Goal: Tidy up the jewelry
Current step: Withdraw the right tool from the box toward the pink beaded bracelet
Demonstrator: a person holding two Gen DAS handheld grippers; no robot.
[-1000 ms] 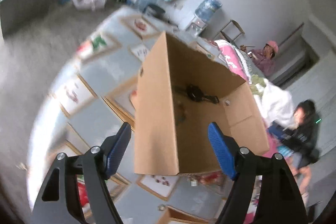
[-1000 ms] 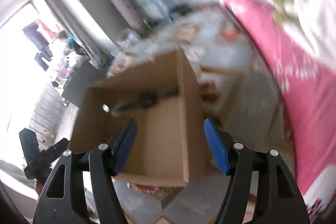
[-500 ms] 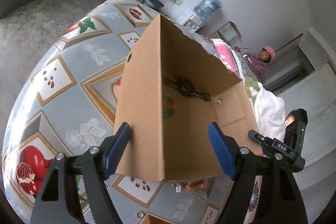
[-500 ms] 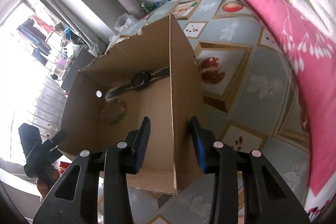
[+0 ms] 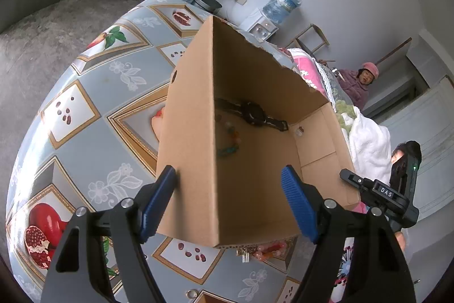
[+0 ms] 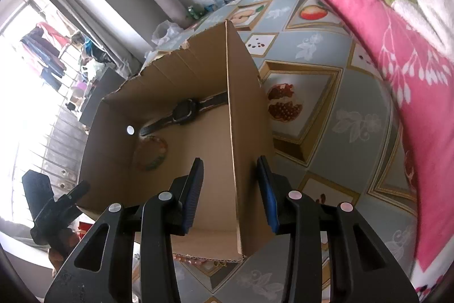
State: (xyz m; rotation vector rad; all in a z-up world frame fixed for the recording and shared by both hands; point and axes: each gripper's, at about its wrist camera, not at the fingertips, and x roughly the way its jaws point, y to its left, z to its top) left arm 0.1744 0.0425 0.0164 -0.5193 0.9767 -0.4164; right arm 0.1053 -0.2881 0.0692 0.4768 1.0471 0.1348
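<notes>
An open cardboard box (image 5: 187,146) stands on the fruit-patterned tablecloth (image 5: 93,149). On its floor lie a black wristwatch (image 5: 254,114) and a coloured bead bracelet (image 5: 229,144). My left gripper (image 5: 228,172) is open and straddles the box's left wall, one pad against the outer face and the other inside. In the right wrist view my right gripper (image 6: 229,161) straddles the box's (image 6: 252,118) right wall. Its jaws are half closed, and a gap shows between the inner pad and the wall's rim. The watch (image 6: 184,111) and bracelet (image 6: 151,152) show there too.
Pink beads and a small charm (image 5: 264,249) peek from under the box's near edge. A small ring (image 5: 191,294) lies near the table front. A pink blanket (image 6: 397,53) borders the table on the right. A person in a pink hat (image 5: 366,75) sits at the back.
My right gripper's jaws have narrowed around the box's right wall. The left view has steadied from a blur, and its left pad now rests against the box.
</notes>
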